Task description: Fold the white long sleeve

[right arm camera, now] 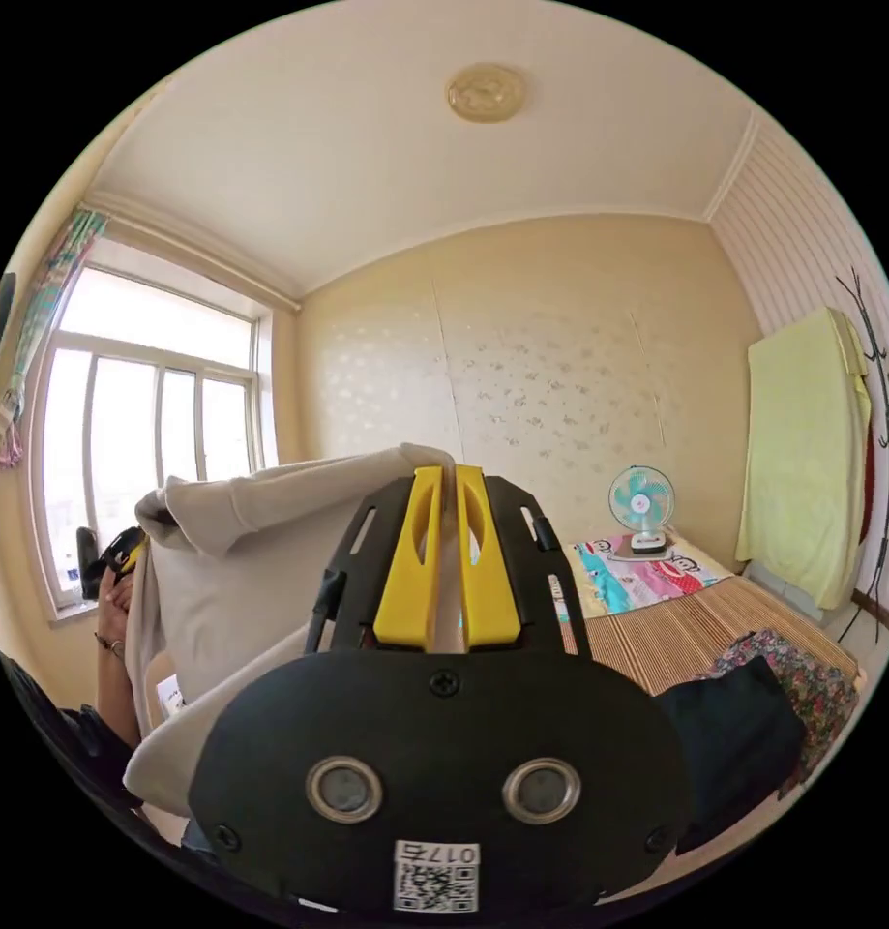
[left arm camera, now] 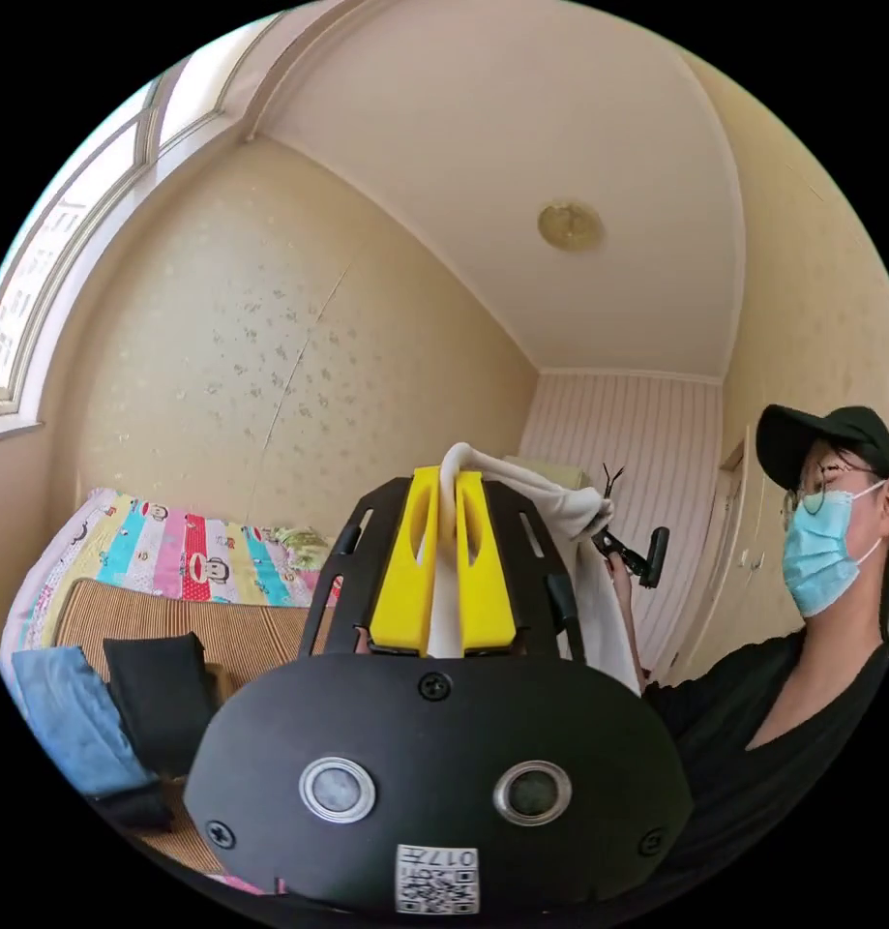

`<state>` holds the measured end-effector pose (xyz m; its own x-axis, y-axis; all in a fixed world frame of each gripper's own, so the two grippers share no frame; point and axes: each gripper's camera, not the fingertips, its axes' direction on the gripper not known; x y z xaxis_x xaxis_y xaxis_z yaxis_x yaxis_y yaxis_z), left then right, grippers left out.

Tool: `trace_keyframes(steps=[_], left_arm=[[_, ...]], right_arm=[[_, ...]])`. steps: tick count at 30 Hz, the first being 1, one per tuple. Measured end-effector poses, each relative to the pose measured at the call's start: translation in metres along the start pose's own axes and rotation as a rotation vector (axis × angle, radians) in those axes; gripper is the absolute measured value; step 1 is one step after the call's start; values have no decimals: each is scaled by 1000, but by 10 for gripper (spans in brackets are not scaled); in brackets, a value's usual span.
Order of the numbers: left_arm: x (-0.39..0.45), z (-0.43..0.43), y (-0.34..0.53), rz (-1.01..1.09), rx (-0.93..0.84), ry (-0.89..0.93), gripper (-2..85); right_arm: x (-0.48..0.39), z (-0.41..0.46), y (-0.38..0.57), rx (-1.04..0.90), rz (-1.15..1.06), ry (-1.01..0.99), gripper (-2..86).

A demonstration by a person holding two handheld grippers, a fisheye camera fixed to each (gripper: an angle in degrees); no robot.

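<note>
Left gripper view has the left gripper (left arm camera: 444,561) clenched on the white long sleeve (left arm camera: 589,552), raised well above the bed (left arm camera: 173,600); the right gripper (right arm camera: 444,561) pinches its other end, so the garment stretches between both, each equally engaged.

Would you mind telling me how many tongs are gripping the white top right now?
2. The left tongs clamp a bunched edge of the white top, and the right tongs clamp another edge, holding it up above the bed.
</note>
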<state>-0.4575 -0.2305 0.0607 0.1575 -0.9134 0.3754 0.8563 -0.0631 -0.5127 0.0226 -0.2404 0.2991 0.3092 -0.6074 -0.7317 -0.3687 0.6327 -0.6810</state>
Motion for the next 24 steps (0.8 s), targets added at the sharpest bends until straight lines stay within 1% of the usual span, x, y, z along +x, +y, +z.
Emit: trace_keyframes(steps=[1, 2, 3, 4, 5, 6, 7, 8, 10, 11, 13, 15, 18, 20, 21, 23, 24], left_arm=[[-34, 35, -9, -51, -91, -40, 26], [-53, 55, -13, -63, -148, -75, 30], [-91, 96, -15, -64, -266, -188, 38], [-131, 137, -7, -65, -379, -341, 49], [-150, 154, 0, -86, -429, -423, 54], [-187, 180, 20, -159, -522, -562, 53], [-211, 195, 43, -206, -592, -590, 59], [-217, 200, 55, -214, -613, -564, 67], [-221, 210, 110, -204, -666, -480, 81], [-219, 212, 126, -201, -695, -479, 86], [-209, 212, 195, -197, -832, -514, 110], [-198, 198, 243, -233, -889, -527, 121], [-176, 167, 307, -323, -943, -519, 123], [-163, 157, 334, -335, -991, -511, 121], [-157, 155, 349, -317, -1035, -545, 117], [-150, 152, 357, -247, -998, -597, 107], [-151, 153, 354, -227, -1012, -606, 79]], right_arm=[[16, 55, -12, -123, -10, -12, 40], [25, 85, -15, -195, -20, -20, 42], [44, 150, -16, -353, -30, -20, 49], [64, 215, -4, -499, -31, -35, 60], [76, 245, 7, -568, -7, -45, 61], [98, 296, 37, -722, 79, -39, 63], [109, 325, 69, -841, 113, 0, 65], [109, 332, 84, -875, 106, 7, 66], [95, 333, 141, -938, 42, -8, 88], [90, 331, 157, -964, 28, -21, 93], [69, 309, 225, -1079, -20, -31, 108], [59, 279, 271, -1131, -11, 23, 116], [55, 219, 320, -1138, 64, 129, 118], [57, 188, 338, -1143, 140, 193, 116], [58, 176, 350, -1169, 193, 188, 110], [64, 170, 372, -1214, 282, 160, 92], [71, 166, 379, -1181, 363, 129, 76]])
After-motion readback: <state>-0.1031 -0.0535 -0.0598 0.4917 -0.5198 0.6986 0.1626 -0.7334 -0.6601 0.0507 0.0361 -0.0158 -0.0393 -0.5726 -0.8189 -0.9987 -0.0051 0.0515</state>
